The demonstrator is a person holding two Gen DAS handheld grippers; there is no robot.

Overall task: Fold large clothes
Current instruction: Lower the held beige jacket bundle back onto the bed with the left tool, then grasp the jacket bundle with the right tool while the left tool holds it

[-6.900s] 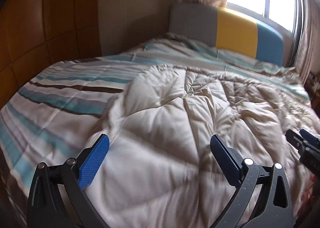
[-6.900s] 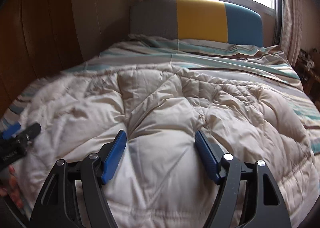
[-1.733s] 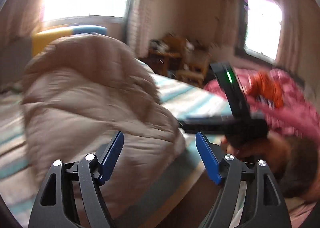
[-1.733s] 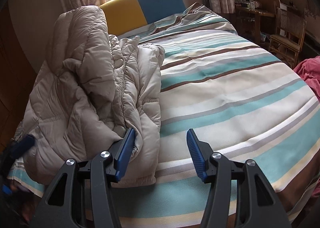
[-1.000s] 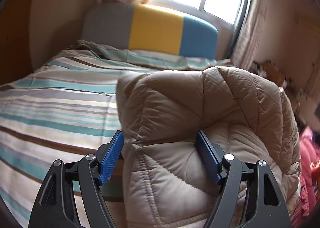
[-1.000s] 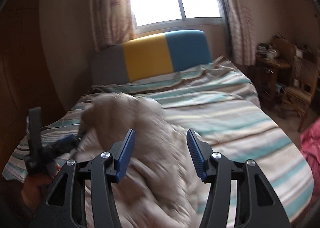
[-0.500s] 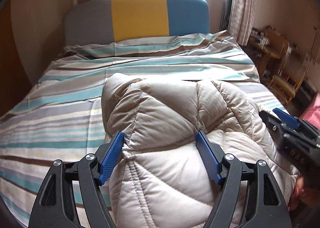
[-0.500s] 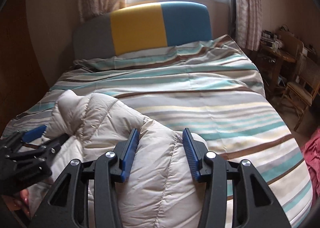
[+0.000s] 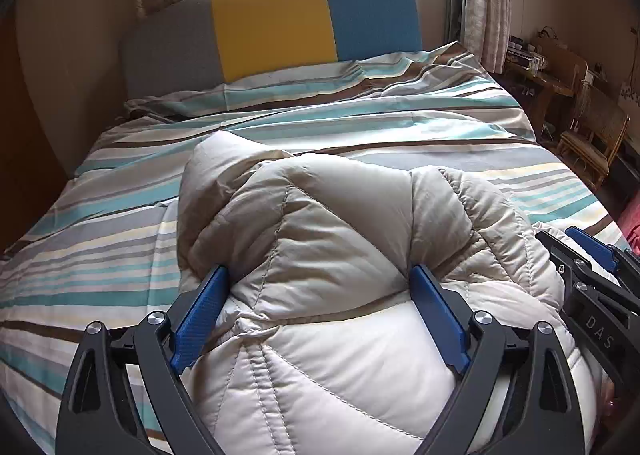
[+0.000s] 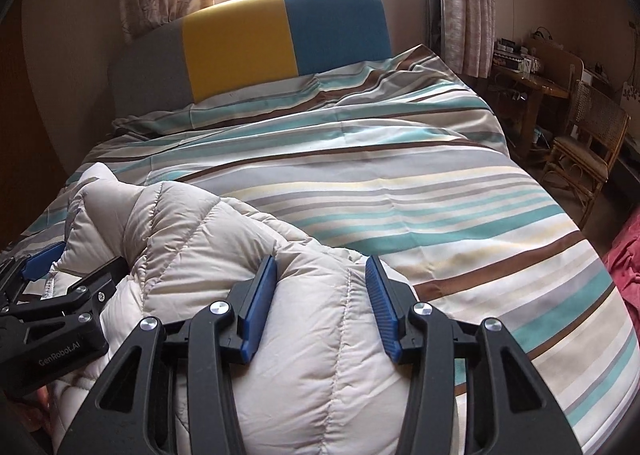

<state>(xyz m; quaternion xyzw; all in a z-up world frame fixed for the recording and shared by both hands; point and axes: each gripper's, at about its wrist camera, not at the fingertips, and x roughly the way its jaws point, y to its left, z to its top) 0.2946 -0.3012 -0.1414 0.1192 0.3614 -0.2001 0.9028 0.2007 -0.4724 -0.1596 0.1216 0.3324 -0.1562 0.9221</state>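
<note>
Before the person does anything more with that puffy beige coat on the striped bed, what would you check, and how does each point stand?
1. Beige quilted down coat bundled into a compact pile: ok.
2. Coat rests on the striped bedcover, near its foot edge: ok.
3. Left gripper has let go: cannot tell; its jaws have just been opening, coat bulging between them.
4. Right gripper has let go: not ok, its blue pads dent the coat.
5. Grippers apart from each other: ok.
6. Fold neat, sleeves tucked: cannot tell.

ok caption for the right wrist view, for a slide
Right gripper astride a bundled beige quilted jacket at the near corner of a striped bed, left gripper alongside.
</note>
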